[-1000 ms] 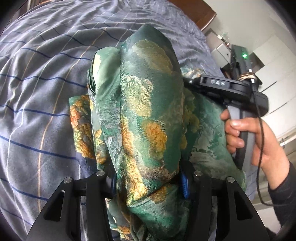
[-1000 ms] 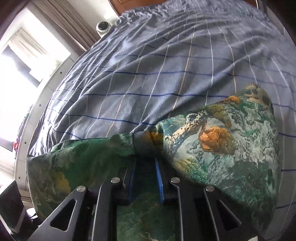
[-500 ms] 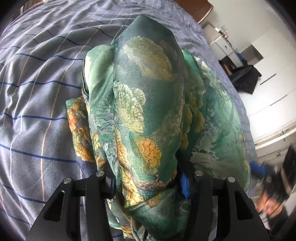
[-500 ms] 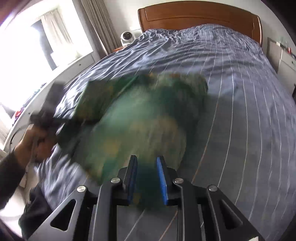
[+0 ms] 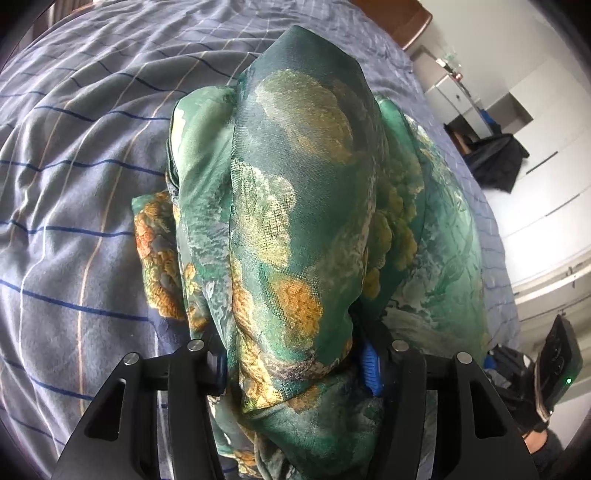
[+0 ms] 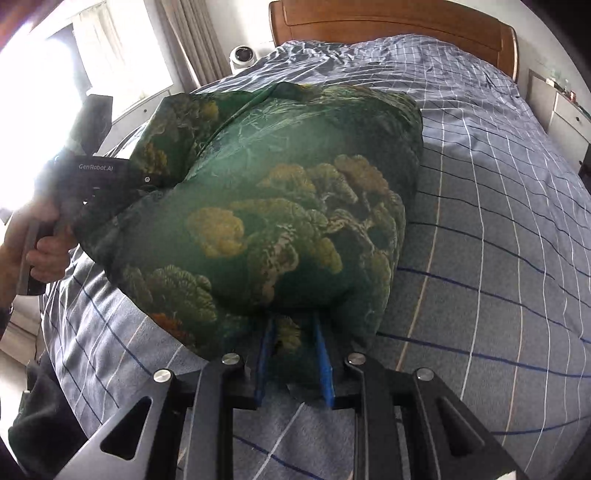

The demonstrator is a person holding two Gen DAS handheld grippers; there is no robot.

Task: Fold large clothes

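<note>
Meanwhile, on a bed point(image 5: 74, 177) dressed in blue-grey checked sheets, you hold a large green garment point(image 5: 295, 206) printed with gold and orange blossoms; it lies bunched across the mattress near the foot edge, part of it lifted. At the left, your left tongs point(image 5: 295, 365) are pinching a thick gather of the cloth, which mounds up over the fingers and hides their tips; the right wrist view shows the same tongs buried in the garment's far side, your left hand point(image 6: 33, 243) gripping the handle. Moving right, the garment point(image 6: 266, 206) billows like a cushion, several layers deep, its lower edge draped over the right tongs point(image 6: 293, 354); their blue pads point(image 6: 323, 358) stand slightly apart with a fold of fabric caught between them, so they appear to be nipping that hem, though how firmly you cannot tell. Beyond, to the right, the striped sheet point(image 6: 498, 221) runs bare to the wooden headboard point(image 6: 391, 18). By its sheen and drape the fabric looks thin, light and slippery; expect it to slide off itself and trap air; take hold at seams, hems or corners, not mid-panel, and keep both grips taut so each fold lands flat.
</note>
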